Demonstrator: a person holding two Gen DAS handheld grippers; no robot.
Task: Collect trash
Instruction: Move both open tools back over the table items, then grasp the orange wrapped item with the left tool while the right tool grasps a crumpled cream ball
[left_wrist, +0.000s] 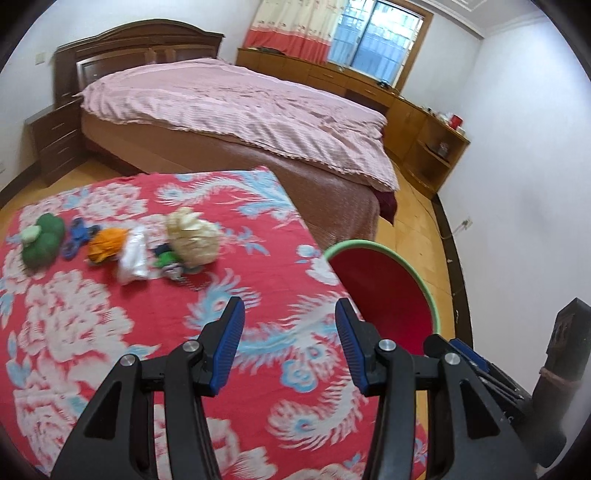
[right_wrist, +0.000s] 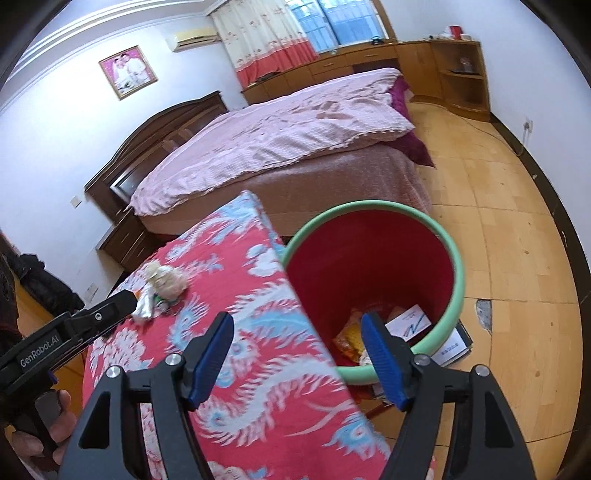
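- Red cloth with white and blue flowers (left_wrist: 110, 332) covers the table, and both grippers hang over its near end, tilted downward.
- Left gripper (left_wrist: 290, 323): jaws apart, nothing between them but the cloth below.
- Ahead of those jaws and off to their left lies the trash in a loose row: a green lump (left_wrist: 40, 240), a blue scrap (left_wrist: 79, 232), an orange wad (left_wrist: 105, 245), a clear plastic wrapper (left_wrist: 133, 254), and a cream crumpled paper ball (left_wrist: 192, 236) with small green bits beside it.
- Right gripper (right_wrist: 297, 336): jaws wide apart and empty, one blue pad over the cloth, the other over the bin's mouth.
- Red bin with a green rim (right_wrist: 456, 258) stands on the floor, just beyond the table edge; yellow wrappers (right_wrist: 349, 336) and a white card (right_wrist: 410, 321) lie at its bottom.
- Behind everything, a bed with a pink cover (right_wrist: 280, 136).
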